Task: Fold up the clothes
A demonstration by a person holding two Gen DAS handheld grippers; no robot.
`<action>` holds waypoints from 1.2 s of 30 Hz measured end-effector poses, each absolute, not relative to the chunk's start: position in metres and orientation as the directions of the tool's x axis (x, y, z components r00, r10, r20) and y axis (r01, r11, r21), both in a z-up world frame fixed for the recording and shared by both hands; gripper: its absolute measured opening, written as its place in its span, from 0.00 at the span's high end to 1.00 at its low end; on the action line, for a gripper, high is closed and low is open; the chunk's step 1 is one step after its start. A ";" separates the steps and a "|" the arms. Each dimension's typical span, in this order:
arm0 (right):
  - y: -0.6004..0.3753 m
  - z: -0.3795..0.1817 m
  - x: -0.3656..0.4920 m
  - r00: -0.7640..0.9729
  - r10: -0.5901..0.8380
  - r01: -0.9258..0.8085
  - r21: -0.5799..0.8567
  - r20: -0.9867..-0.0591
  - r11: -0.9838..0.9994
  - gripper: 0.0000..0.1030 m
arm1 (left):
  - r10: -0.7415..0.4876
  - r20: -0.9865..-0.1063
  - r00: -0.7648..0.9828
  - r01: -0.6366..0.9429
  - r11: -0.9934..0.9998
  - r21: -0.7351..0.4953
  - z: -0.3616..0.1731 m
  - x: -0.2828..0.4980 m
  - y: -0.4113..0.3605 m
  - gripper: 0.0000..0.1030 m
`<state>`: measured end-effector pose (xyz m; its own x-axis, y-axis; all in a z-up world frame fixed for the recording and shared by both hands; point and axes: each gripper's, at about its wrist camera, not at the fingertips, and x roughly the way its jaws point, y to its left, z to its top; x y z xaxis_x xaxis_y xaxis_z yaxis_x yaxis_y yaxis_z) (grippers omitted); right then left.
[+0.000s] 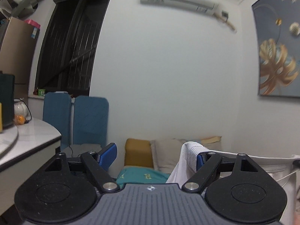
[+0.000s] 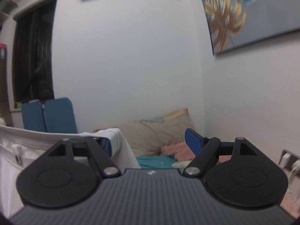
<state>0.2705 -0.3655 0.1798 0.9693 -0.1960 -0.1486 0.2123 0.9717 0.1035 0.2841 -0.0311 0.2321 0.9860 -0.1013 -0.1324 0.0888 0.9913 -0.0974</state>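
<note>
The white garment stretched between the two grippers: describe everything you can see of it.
The white garment is soft cloth with a ribbed knit band at the edge, which drapes over the inner blue finger of each open gripper: the left gripper in its own view, the right gripper in the other. Its top edge runs taut between them, and the rest hangs down loosely. A thin cord and a small dark button or eyelet show on the body. Whether either finger pinches it cannot be told.

My left tongs [image 1: 155, 158] and right tongs [image 2: 148, 143] look alike: blue fingers [image 1: 108, 155] on black linkage arms with silver screws, round black discs either side, and a ribbed grey body bearing a small white mark.
</note>
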 end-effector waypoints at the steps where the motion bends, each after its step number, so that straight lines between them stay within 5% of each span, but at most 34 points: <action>1: -0.369 0.162 0.302 0.966 -0.201 0.218 0.098 -0.161 0.971 0.24 | -0.087 -0.149 0.985 0.074 0.993 -0.091 0.215 0.316 -0.037 0.19; 12: -0.404 -0.060 0.584 0.879 -0.191 0.228 0.033 -0.436 0.973 0.26 | -0.044 -0.492 0.869 0.032 0.999 -0.034 -0.037 0.643 -0.086 0.18; 19: -0.393 -0.180 0.657 0.679 -0.098 0.084 -0.056 -0.728 0.995 0.25 | -0.092 -0.775 0.625 0.075 0.995 -0.058 -0.169 0.721 -0.086 0.14; 22: -0.389 -0.192 0.656 0.626 0.030 -0.013 0.028 -0.779 1.000 0.24 | -0.094 -0.835 0.543 0.092 0.994 -0.053 -0.186 0.722 -0.086 0.11; 27: -0.401 -0.169 0.626 0.725 0.225 0.024 0.351 -0.651 0.936 0.18 | -0.230 -0.753 0.616 0.157 0.973 -0.169 -0.163 0.689 -0.077 0.04; 36: -0.392 -0.116 0.524 0.841 0.132 0.136 0.441 -0.525 0.887 0.18 | -0.255 -0.586 0.769 0.234 0.966 -0.114 -0.090 0.573 -0.065 0.00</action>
